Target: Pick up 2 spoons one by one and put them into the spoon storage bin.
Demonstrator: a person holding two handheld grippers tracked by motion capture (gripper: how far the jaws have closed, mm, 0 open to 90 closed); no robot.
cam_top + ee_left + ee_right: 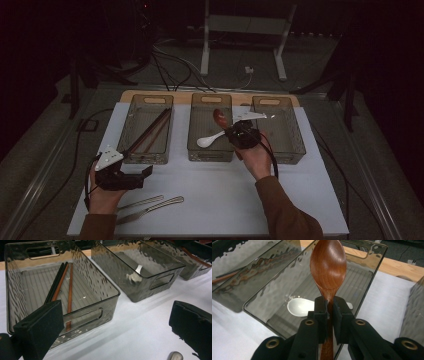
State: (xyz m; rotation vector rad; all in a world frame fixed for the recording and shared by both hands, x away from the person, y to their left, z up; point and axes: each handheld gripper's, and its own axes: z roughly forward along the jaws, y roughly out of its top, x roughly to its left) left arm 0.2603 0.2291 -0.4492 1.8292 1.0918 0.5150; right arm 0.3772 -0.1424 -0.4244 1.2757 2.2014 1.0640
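My right gripper [231, 129] [330, 305] is shut on a brown wooden spoon [219, 118] [328, 267], holding it by the handle over the middle clear bin [210, 148] [372, 277]. A white ceramic spoon [210, 140] [300, 307] [135, 273] lies inside that bin. My left gripper [142, 175] [116, 322] rests open on the white mat, in front of the left bin [145, 156] [82, 312]. Brown and black chopsticks [152, 131] [61, 285] lie in the left bin.
A third clear bin [295, 145] stands at the right. Two metal utensils [150, 205] lie on the white mat [210, 195] near my left hand; the end of one [175, 356] peeks in between my left jaws. Table legs and cables sit beyond the table.
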